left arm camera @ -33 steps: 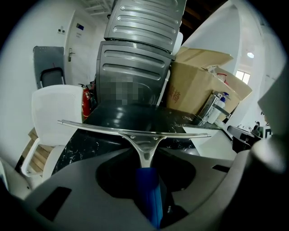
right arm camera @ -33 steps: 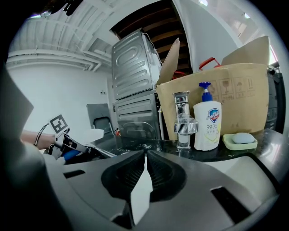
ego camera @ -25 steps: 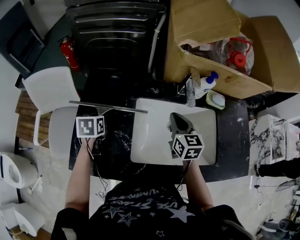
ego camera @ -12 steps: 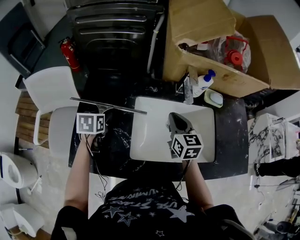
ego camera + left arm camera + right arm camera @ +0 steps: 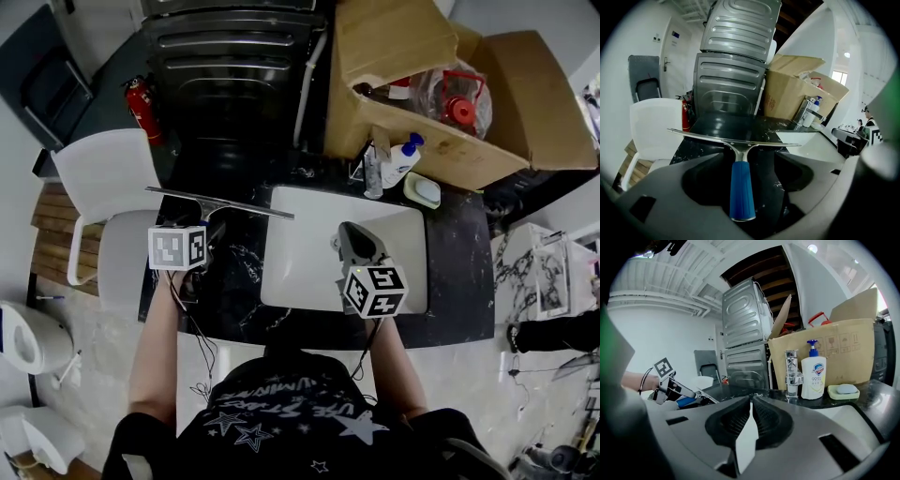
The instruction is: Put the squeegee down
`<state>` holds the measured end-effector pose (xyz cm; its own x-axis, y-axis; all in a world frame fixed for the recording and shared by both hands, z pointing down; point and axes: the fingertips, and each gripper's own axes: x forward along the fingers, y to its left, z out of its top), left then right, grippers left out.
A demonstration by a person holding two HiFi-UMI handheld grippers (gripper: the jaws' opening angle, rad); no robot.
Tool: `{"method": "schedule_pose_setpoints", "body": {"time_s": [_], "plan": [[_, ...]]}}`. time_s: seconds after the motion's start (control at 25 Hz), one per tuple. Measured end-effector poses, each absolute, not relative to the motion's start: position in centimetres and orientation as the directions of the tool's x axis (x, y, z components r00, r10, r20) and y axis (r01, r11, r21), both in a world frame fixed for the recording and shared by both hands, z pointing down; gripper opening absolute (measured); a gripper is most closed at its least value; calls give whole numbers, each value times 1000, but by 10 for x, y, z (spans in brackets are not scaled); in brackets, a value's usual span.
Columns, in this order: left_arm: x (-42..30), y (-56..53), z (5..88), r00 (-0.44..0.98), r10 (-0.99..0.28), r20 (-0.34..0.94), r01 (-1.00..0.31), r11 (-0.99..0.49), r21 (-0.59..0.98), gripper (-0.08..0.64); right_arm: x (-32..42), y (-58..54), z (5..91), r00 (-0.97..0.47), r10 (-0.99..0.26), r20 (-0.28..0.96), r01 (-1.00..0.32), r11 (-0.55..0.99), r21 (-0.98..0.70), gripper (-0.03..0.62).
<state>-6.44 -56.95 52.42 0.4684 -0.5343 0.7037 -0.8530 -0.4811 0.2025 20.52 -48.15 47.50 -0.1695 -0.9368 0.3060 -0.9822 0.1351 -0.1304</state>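
The squeegee (image 5: 220, 203) has a long metal blade and a blue handle (image 5: 741, 187). It lies on the black marble counter (image 5: 239, 281), left of the sink, with its blade at the far end. My left gripper (image 5: 208, 232) is behind it. Its jaws have just been opening, and in the left gripper view they stand wide on either side of the handle with gaps on both sides, so the left gripper (image 5: 749, 159) is open. My right gripper (image 5: 356, 239) hovers over the sink, and its tips meet on nothing in the right gripper view (image 5: 751, 401).
A white sink basin (image 5: 309, 272) fills the counter's middle. Behind it are a faucet (image 5: 373, 169), a soap bottle (image 5: 398, 161) and a soap dish (image 5: 424, 190). Cardboard boxes (image 5: 422, 84) and a metal appliance (image 5: 234, 56) stand at the back. A white chair (image 5: 103, 187) is at the left.
The squeegee stays on the counter while my left gripper has drawn slightly back from its blade. The right gripper holds over the sink, little changed.
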Motion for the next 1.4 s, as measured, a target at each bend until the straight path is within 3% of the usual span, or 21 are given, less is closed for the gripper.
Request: {"method": "schedule_pose_setpoints", "body": {"time_s": [0.48,0.6,0.84,1.04,1.4], "plan": [[-81,-504,469,563,-597,572,-811,-530,246,329,176,-425,449,-155,-952,264,-985,130,-109,51],[-90,-485,451,573,-639,514,-811,-535,238,211,164,-409,445,-155,-954,258,-986,132,-105,51],[-106,-442,433,576,-682,451,-811,-545,212,80,146,-372,443,-142,-956,257,-988,121,-94,51],[-116,-402,433,587,-689,426,-803,-562,197,32,131,-335,448,-138,-953,268,-989,117,-93,51],[-125,-321,459,619,-639,457,-771,-606,197,20,102,-265,458,-148,-948,282,-987,125,-100,51]]}}
